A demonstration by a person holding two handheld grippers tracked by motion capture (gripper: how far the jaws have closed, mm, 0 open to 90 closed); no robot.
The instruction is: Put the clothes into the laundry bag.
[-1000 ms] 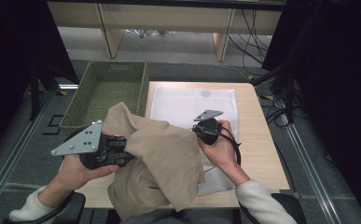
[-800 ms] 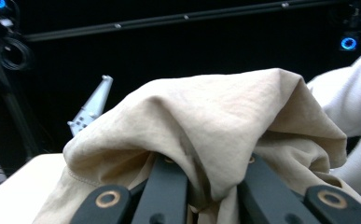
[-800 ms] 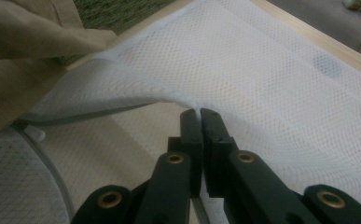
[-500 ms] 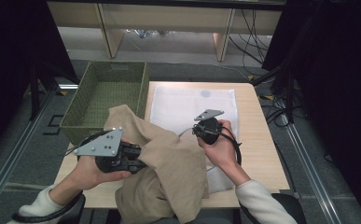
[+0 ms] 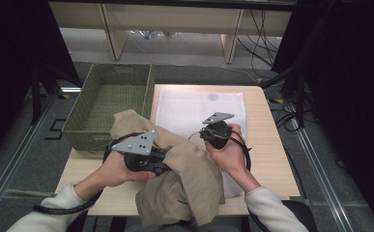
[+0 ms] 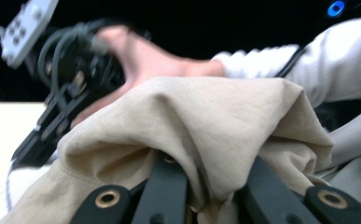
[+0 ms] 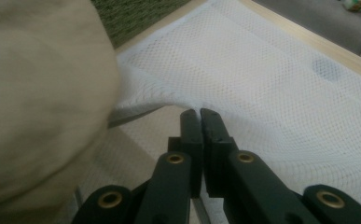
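Tan cloth [image 5: 184, 179] lies bunched on the near side of the worktop [image 5: 271, 159], hanging over its front edge and partly covering the white mesh bag [image 5: 199, 108]. The left tool [image 5: 163, 166] is clamped on a fold of the cloth, and the right tool [image 5: 201, 134] is pinched tight on the raised edge of the mesh bag. A green basket [image 5: 109, 104] sits on the left, just behind the cloth.
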